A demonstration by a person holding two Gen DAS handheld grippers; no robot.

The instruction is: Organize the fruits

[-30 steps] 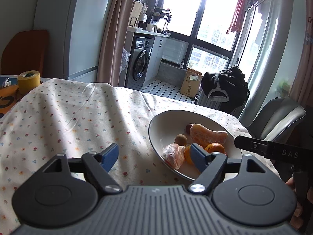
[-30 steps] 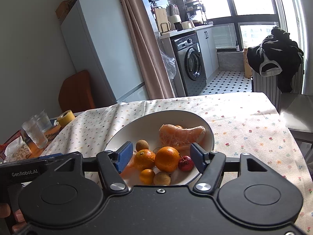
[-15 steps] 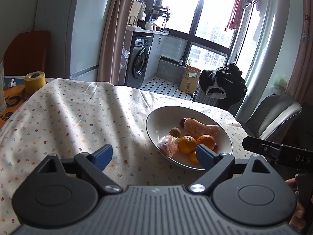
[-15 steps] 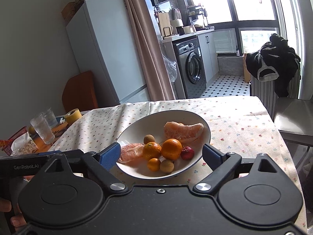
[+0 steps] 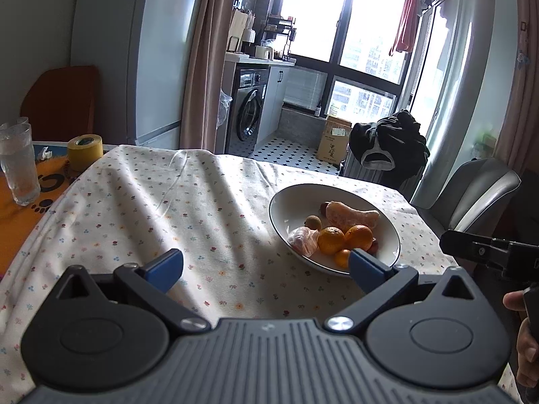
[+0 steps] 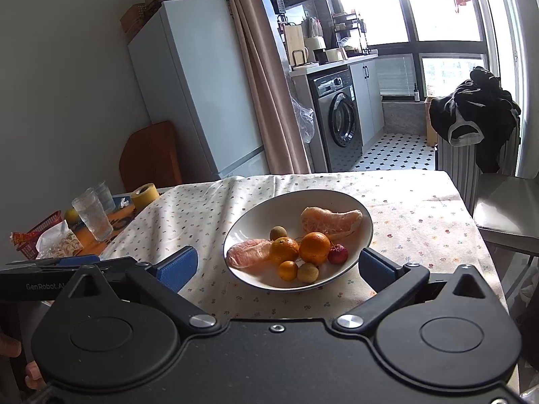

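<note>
From your left wrist view, the left tongs are spread wide and hold nothing. A second ago they sat close over the white round ceramic bowl; now they have drawn back, and the bowl lies ahead and to the right on the floral-cloth worktop. In it you can see the peeled pomelo segment, two round oranges, a small brown longan and a plastic-wrapped pink segment at the near rim. The black body of the right tongs pokes in from the right edge.

From your right wrist view, the right tongs are also spread and empty, pulled back from where they framed the fruit a second ago. The whole bowl now shows between the blue fingers, with a small red fruit and a tiny orange kumquat also inside.

All visible fruit sits in the bowl and both tongs have retreated, so the organizing looks finished or nearly so.
</note>
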